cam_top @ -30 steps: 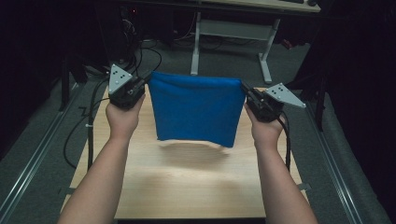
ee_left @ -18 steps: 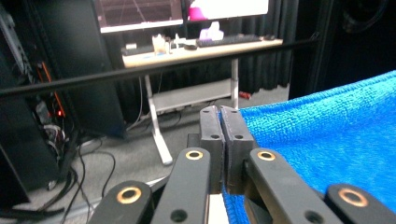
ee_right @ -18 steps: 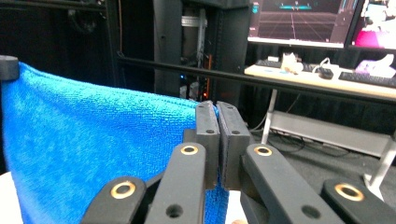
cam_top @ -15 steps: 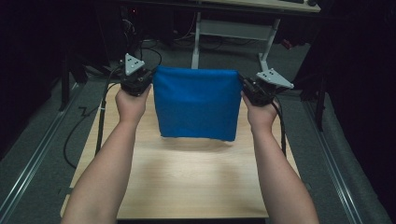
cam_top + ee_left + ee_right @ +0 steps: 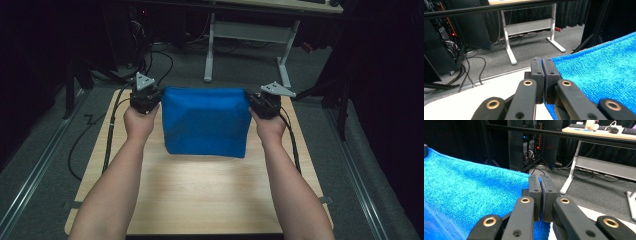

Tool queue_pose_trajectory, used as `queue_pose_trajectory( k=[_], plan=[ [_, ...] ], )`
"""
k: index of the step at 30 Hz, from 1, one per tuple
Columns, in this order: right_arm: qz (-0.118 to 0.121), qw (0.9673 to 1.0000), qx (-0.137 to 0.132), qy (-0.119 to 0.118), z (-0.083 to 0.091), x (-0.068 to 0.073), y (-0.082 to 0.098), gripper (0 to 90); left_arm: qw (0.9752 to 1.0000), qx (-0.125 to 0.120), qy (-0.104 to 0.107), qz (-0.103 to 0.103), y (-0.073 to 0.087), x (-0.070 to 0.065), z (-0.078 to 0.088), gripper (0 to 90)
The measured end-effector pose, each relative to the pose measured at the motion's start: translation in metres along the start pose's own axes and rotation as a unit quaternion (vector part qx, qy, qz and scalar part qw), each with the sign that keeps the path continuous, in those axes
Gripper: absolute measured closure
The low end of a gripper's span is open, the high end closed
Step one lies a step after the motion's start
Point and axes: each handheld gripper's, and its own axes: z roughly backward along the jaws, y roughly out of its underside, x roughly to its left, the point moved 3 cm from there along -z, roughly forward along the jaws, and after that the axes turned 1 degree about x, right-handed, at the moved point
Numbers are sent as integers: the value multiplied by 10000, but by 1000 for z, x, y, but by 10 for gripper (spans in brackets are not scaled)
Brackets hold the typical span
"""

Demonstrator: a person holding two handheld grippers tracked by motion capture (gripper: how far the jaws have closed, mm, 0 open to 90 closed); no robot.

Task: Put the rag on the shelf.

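Observation:
A blue towel [image 5: 206, 121] hangs stretched between my two grippers over the far half of the wooden table [image 5: 200, 200]. My left gripper [image 5: 150, 100] is shut on the towel's upper left corner. In the left gripper view its jaws [image 5: 543, 67] press together on the edge of the blue towel [image 5: 604, 72]. My right gripper [image 5: 260, 103] is shut on the upper right corner. In the right gripper view the closed jaws [image 5: 540, 185] pinch the blue towel [image 5: 469, 200]. The towel's lower edge lies on or just above the tabletop.
Past the table's far edge stands a desk with white legs [image 5: 210, 55] on grey carpet. Black cables [image 5: 115, 125] trail off the table's left side. Metal rails [image 5: 30, 185] run along the floor on both sides. Dark equipment racks [image 5: 529, 142] stand behind.
Both hands have carried the towel away from the person and downward. Its lower edge has come down toward the tabletop, and the towel now hangs lower and flatter.

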Motion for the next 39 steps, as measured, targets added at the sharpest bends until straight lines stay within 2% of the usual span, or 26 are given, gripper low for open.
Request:
queue_pose_trajectory(
  k=[5,9,14,21,25,29,39],
  plan=[
    [5,9999,105,-50,-4,2,6,889,9998,162,28,69,12,2,-4,890],
    [29,9995,310,-56,-10,4,17,889,9993,355,65,92,25,1,-9,890],
    [-84,9988,459,-154,-16,4,36,889,9981,548,220,155,45,-1,-14,891],
    [-145,9983,512,-231,-18,4,49,889,9961,769,399,164,67,-6,-18,890],
    [-166,9978,598,-232,-19,3,56,889,9957,798,444,174,74,-7,-19,891],
    [-183,9972,688,-219,-20,2,63,889,9940,914,551,244,86,-9,-22,890],
    [-201,9962,834,-173,-21,0,81,888,9913,1051,744,280,100,-19,-26,889]
  ],
)
